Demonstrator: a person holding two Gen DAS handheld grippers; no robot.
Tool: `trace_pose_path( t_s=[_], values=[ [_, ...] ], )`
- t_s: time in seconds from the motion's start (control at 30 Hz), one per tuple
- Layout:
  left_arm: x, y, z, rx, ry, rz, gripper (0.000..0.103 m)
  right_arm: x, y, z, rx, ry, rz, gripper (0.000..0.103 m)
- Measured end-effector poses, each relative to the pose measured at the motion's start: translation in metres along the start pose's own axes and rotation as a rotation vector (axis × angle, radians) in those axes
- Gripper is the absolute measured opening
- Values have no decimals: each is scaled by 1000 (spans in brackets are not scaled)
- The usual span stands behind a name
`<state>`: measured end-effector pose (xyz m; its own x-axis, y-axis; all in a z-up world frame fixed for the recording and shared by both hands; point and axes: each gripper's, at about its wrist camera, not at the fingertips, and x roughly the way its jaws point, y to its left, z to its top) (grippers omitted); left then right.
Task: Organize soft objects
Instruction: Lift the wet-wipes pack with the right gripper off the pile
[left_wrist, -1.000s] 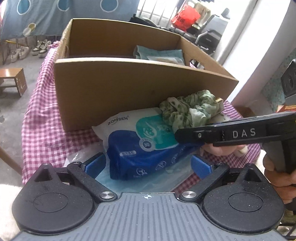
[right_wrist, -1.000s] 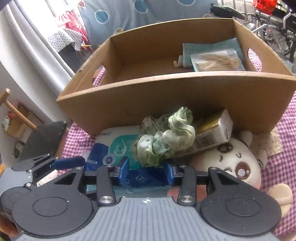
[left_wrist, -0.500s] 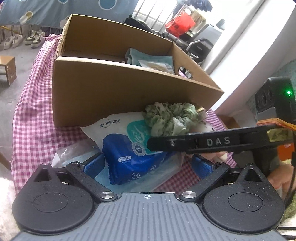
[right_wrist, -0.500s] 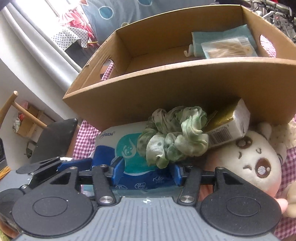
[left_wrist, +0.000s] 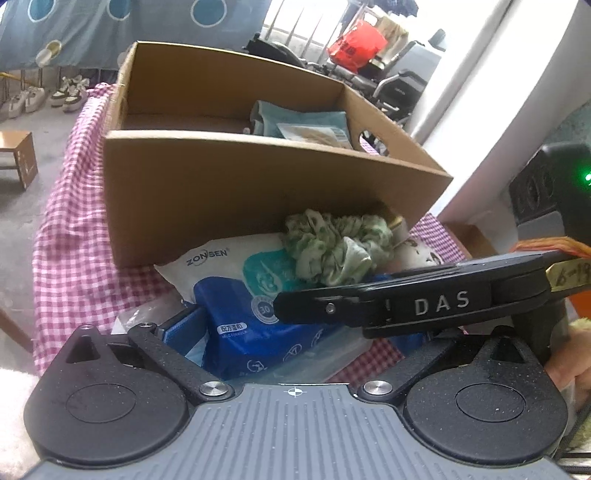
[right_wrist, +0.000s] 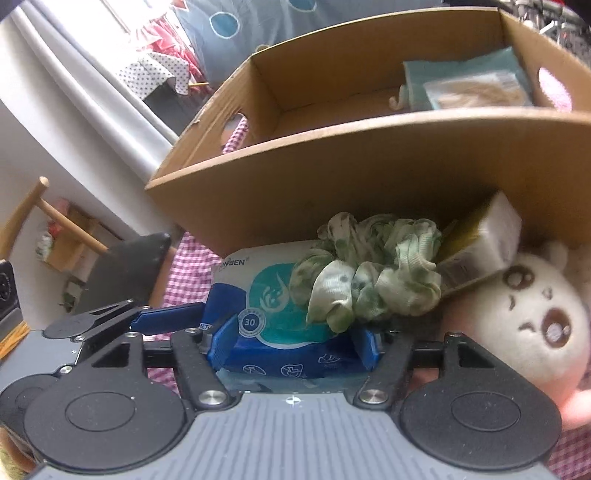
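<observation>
Right tongs (right_wrist: 295, 341) now wider, opening beside wipes pack (right_wrist: 273, 299); left tongs (left_wrist: 295, 328) apart; box wall (right_wrist: 369, 177) close ahead.

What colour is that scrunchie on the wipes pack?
The scrunchie is pale green with darker green spots, clearest in the right wrist view.

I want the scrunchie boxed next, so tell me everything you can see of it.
The green scrunchie is a ruffled ring of thin, pale green fabric with darker green spots, bunched and crumpled. It lies outside the cardboard box, close against its front wall, resting on the wet wipes pack, with a small yellow and white carton beside it. Neither gripper touches it.
</observation>
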<state>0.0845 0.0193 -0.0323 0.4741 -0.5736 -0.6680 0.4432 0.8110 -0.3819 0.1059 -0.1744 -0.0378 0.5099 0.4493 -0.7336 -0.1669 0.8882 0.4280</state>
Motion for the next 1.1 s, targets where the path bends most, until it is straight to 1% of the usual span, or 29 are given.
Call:
trace_pose_path(
  t_s=[0.07, 0.17, 0.33, 0.47, 0.53, 0.6, 0.7, 0.77, 0.9, 0.97, 1.0, 1.07, 1.1],
  values=[
    [-2, 3, -1, -8, -11, 12, 102, 1, -2, 1, 19, -2, 34, 69],
    [-3, 9, -2, -38, -2, 46, 102, 4, 0, 2, 30, 2, 82, 69],
    [-18, 18, -6, -69, -12, 48, 102, 11, 3, 4, 47, 15, 150, 69],
    [-29, 23, -9, -86, -17, 56, 102, 18, -3, 4, 110, 49, 251, 69],
    [-33, 25, -10, -84, -20, 67, 102, 20, -4, 3, 129, 64, 287, 69],
    [-34, 29, -12, -86, -21, 74, 102, 22, -4, 3, 131, 72, 305, 68],
    [-34, 35, -13, -104, -14, 86, 102, 20, -4, 7, 127, 55, 280, 65],
    [-35, 37, -13, -112, -20, 75, 102, 16, -7, 10, 132, 30, 249, 63],
    [-34, 39, -14, -103, -22, 65, 102, 8, -17, 13, 171, -26, 187, 62],
    [-33, 39, -14, -96, -20, 66, 102, 5, -21, 16, 203, -49, 170, 63],
    [-32, 39, -14, -93, -20, 61, 102, 4, -22, 17, 209, -59, 142, 63],
    [-30, 39, -15, -89, -20, 55, 102, 4, -23, 18, 203, -60, 113, 63],
    [-29, 40, -14, -85, -18, 56, 102, 7, -23, 19, 209, -46, 113, 63]
  ],
)
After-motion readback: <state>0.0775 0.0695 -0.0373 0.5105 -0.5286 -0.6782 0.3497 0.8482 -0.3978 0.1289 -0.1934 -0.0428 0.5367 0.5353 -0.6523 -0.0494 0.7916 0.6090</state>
